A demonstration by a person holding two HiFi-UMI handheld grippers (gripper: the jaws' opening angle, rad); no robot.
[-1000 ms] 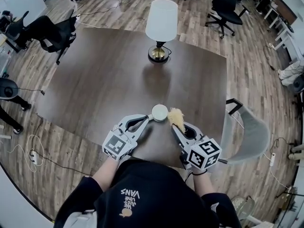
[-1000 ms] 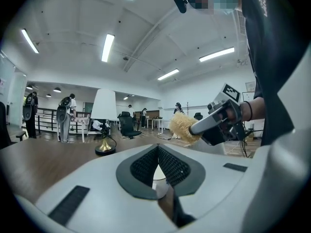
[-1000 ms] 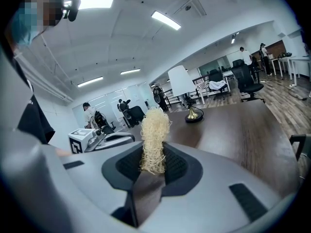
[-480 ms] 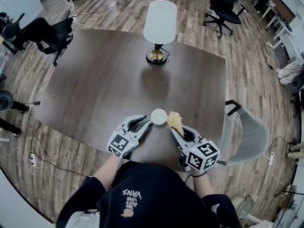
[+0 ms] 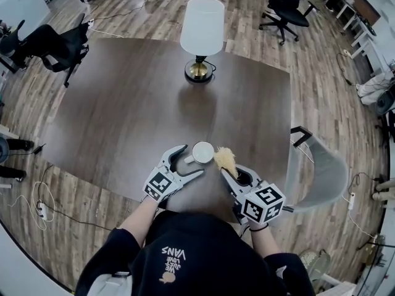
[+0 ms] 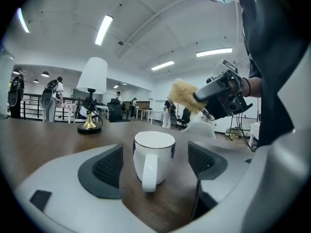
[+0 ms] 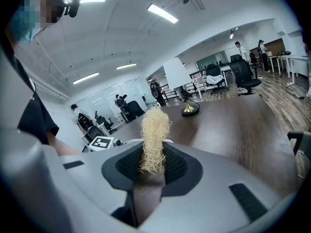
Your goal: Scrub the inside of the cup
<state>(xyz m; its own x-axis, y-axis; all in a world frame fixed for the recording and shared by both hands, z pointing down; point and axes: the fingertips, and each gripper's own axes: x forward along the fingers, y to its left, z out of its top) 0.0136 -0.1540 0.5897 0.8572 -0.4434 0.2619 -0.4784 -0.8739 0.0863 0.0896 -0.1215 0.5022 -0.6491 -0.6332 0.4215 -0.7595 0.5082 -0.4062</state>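
Note:
A white cup (image 5: 202,152) with a thin dark rim stands upright on the dark wooden table (image 5: 123,103), near its front edge. In the left gripper view the cup (image 6: 154,157) turns its handle towards the camera. My left gripper (image 5: 190,160) is open. Its jaws have just been opening, and the cup sits between them with a gap to each pad. My right gripper (image 5: 229,170) is shut on a pale yellow fibrous scrubber (image 5: 226,158), just right of the cup. In the right gripper view the scrubber (image 7: 154,137) sticks up from the shut jaws.
A lamp (image 5: 202,29) with a white shade and brass base stands at the table's far side. A grey chair (image 5: 321,171) is at the table's right edge. Black office chairs (image 5: 62,39) stand on the wood floor around.
The left gripper, earlier shut on the cup's handle, has sunk to the table and opened, letting the cup go. The right gripper with the scrubber has hardly moved.

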